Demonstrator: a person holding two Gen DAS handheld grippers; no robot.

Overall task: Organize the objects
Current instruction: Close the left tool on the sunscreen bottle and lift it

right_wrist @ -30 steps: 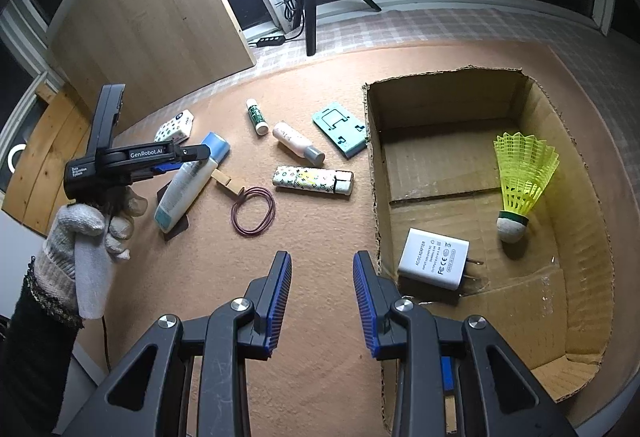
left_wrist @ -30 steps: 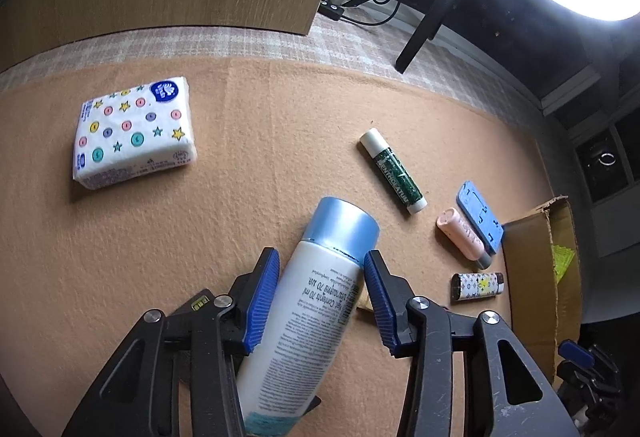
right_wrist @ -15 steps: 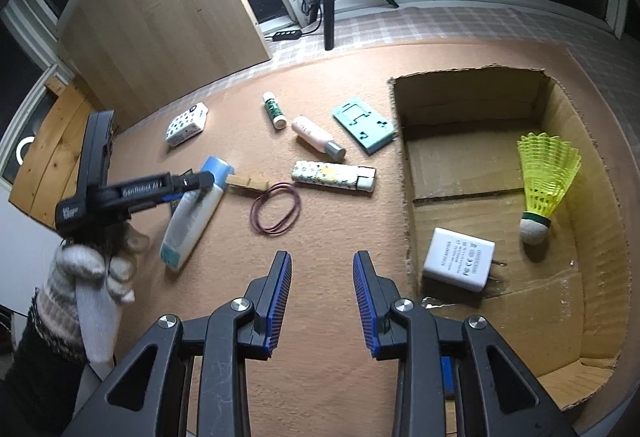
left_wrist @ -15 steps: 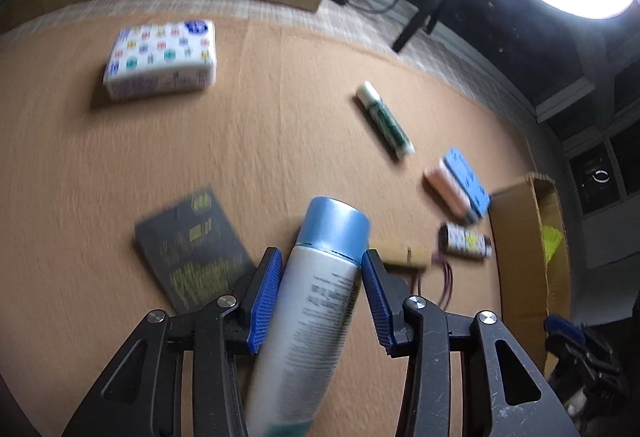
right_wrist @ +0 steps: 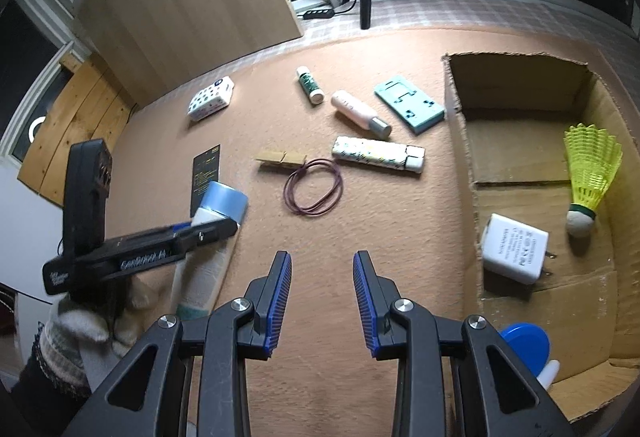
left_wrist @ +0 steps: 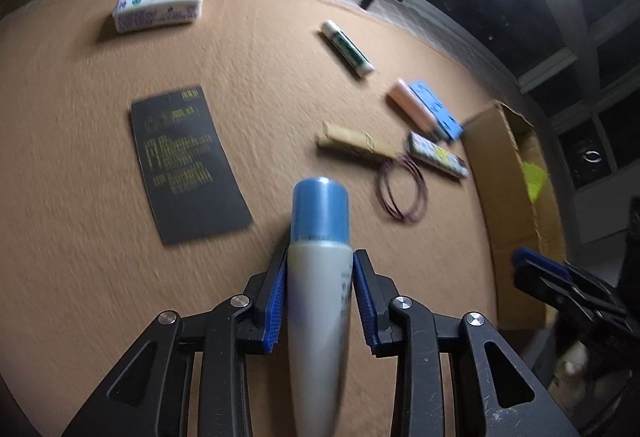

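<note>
Above the tan felt worktop [left_wrist: 80, 197], left tongs [left_wrist: 320, 293] clamped on white blue-capped bottle [left_wrist: 320, 277], lifted clear; right tongs [right_wrist: 322, 297] wide, empty; transfer step, next likely carrying rightward into open cardboard box [right_wrist: 520, 165], then releasing.

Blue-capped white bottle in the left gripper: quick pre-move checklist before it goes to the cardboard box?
1. Grip: left gripper has both blue pads against the blue-capped white bottle - ok.
2. Bottle lifted off the tan felt mat: appears raised in the right wrist view - ok, though the frames are blurred.
3. Space in the open cardboard box: bare floor beside the yellow shuttlecock and white charger block - ok.
4. Right gripper: open, empty, sitting between bottle and box - not ok, may block the path.
5. Purple rubber band loop and wooden clothespin lie flat under the route - ok.
</note>
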